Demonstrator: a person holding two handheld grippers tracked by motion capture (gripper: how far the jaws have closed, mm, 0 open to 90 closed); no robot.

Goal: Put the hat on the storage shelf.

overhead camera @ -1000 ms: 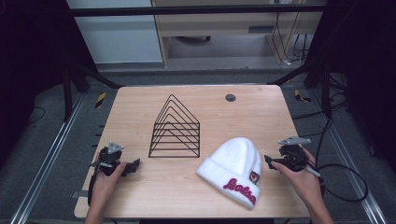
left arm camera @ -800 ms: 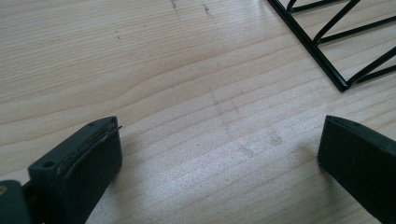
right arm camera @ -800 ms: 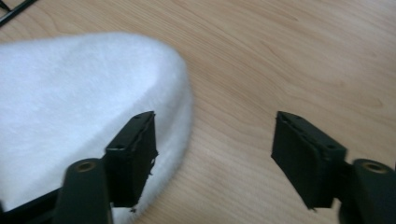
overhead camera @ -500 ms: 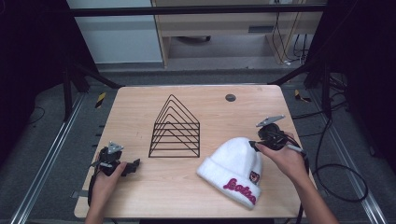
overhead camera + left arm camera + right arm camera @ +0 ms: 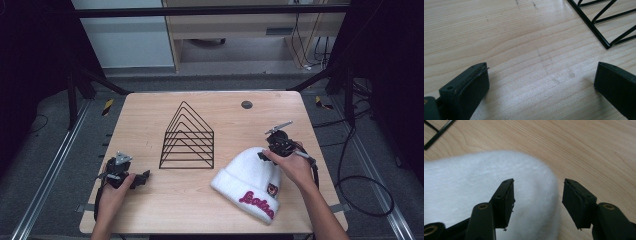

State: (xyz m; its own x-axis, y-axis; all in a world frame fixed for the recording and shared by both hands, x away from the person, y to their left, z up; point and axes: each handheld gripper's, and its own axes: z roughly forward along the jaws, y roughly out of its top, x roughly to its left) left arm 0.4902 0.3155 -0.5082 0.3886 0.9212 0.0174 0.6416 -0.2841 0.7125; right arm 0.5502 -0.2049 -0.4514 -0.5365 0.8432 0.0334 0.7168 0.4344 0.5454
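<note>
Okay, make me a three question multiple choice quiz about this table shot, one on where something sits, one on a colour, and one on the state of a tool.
1. Where does the black wire rack stand relative to the white beanie?
A. To its left, toward the table's middle
B. On top of it
C. Off the table

2. What colour is the lettering on the beanie's cuff?
A. Blue
B. Dark red
C. Green

3. How do the jaws of the right tool stand?
A. Shut on the rack
B. Shut on the beanie
C. Open, with the beanie's edge between them

Answers:
1. A, since the high view shows the rack left of the beanie, apart from it.
2. B, as the cuff's script reads dark red in the high view.
3. C, because the right gripper view shows a wide gap between the jaws over the white fabric.
</note>
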